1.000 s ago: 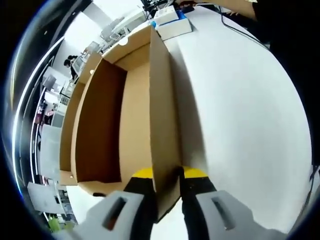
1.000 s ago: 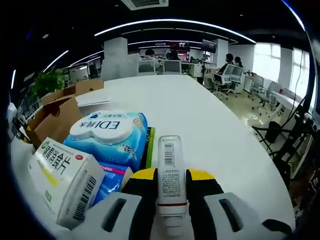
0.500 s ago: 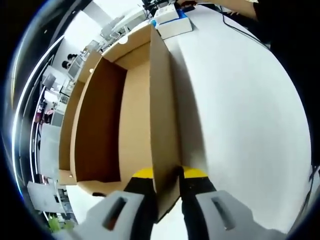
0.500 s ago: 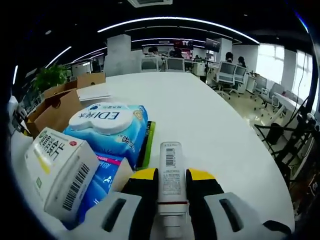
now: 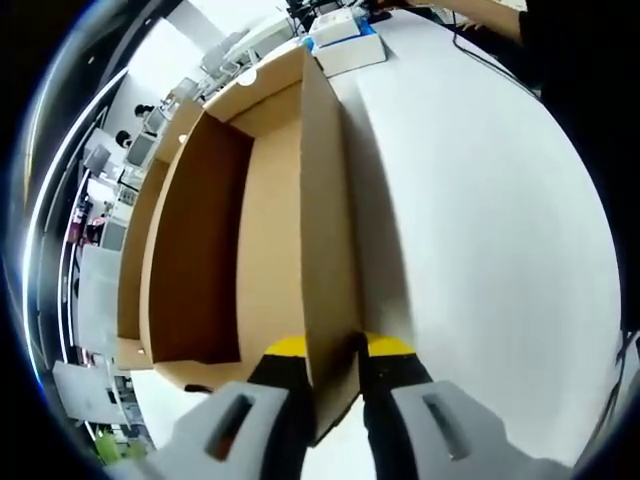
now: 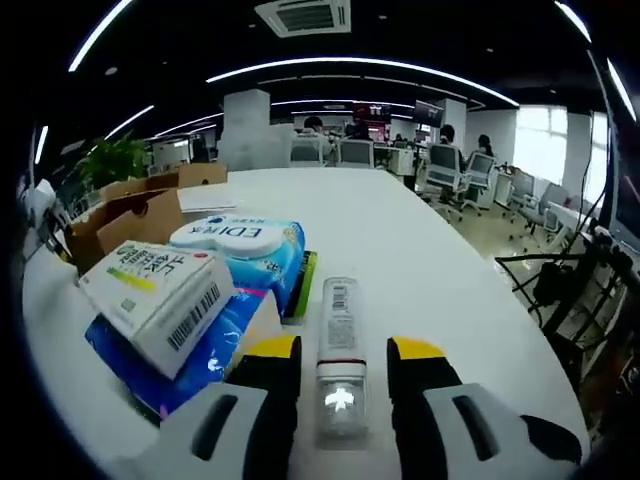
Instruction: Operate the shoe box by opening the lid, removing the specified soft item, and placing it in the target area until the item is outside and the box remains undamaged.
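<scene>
White table (image 5: 480, 200); left tongs (image 5: 333, 360) pinch open shoe box (image 5: 250, 230) wall.

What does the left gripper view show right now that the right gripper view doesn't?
Left gripper view: the left gripper shut on a wall of the open cardboard box, its inside bare. Right gripper view: the right gripper open, a white tube lying between its jaws, beside a blue wipes pack and a white carton. Both share the white table.
</scene>
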`<state>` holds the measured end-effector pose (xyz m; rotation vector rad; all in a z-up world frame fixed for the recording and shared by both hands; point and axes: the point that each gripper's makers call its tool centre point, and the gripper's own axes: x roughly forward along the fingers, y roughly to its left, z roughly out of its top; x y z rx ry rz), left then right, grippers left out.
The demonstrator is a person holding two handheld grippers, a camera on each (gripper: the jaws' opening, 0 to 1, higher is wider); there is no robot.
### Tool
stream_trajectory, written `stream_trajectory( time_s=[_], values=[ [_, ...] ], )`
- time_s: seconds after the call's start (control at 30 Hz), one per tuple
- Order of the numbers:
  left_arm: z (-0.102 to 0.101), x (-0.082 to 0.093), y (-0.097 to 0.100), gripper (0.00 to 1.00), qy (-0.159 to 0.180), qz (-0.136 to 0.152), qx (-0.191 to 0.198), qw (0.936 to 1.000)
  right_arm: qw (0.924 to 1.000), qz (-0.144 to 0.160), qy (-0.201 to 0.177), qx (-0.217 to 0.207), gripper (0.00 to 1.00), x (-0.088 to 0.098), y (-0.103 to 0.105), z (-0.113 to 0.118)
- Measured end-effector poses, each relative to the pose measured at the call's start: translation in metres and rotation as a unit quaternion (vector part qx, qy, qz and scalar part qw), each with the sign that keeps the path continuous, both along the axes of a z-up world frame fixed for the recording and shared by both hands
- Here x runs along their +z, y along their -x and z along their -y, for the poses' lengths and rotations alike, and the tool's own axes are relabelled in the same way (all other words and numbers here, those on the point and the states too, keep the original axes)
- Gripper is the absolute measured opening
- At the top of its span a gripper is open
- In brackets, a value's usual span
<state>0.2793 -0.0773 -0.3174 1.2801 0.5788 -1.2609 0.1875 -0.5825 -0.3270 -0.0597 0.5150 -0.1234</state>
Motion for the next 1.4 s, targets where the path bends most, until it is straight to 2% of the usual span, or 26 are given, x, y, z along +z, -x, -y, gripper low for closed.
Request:
stream_trajectory(
  time_s=[0.1, 0.17, 0.23, 0.33, 0.43, 0.6, 0.83, 1.0, 1.23, 1.4],
  values=[
    [0.0, 0.0, 0.0, 0.15, -0.001, 0.0, 0.0, 1.0, 0.9999, 0.009, 0.008, 0.0, 0.32, 0.0, 0.005, -0.002],
    [0.0, 0.0, 0.0, 0.15, -0.001, 0.0, 0.0, 1.0, 0.9996, 0.027, 0.012, 0.001, 0.28, 0.004, 0.009, -0.004],
    [0.0, 0.0, 0.0, 0.15, -0.001, 0.001, 0.0, 1.0, 0.9995, 0.028, 0.017, 0.004, 0.23, 0.002, 0.014, -0.005],
    [0.0, -0.001, 0.0, 0.15, -0.004, 0.001, 0.001, 1.0, 0.9997, 0.015, 0.017, -0.001, 0.23, -0.006, 0.019, 0.0],
    [0.0, -0.001, 0.0, 0.15, -0.005, -0.002, 0.001, 1.0, 0.9997, 0.018, 0.016, -0.003, 0.23, -0.007, 0.021, 0.001],
    [0.0, -0.001, 0.0, 0.15, -0.007, -0.003, 0.002, 1.0, 0.9988, 0.012, 0.042, 0.024, 0.2, -0.006, 0.019, -0.01],
    [-0.001, -0.001, 0.0, 0.15, -0.008, -0.004, 0.003, 1.0, 0.9993, 0.017, 0.021, 0.028, 0.2, -0.007, 0.018, -0.017],
    [-0.001, -0.001, 0.0, 0.15, -0.008, -0.004, 0.003, 1.0, 0.9992, 0.011, 0.023, 0.029, 0.23, -0.007, 0.02, -0.017],
    [-0.001, -0.001, 0.0, 0.15, -0.008, -0.005, 0.002, 0.9999, 0.9989, 0.016, 0.03, 0.032, 0.28, 0.006, 0.025, -0.021],
    [-0.002, -0.002, 0.001, 0.13, -0.018, -0.014, 0.004, 0.9997, 0.9985, 0.022, 0.043, 0.024, 0.31, 0.03, 0.039, -0.022]
  ],
)
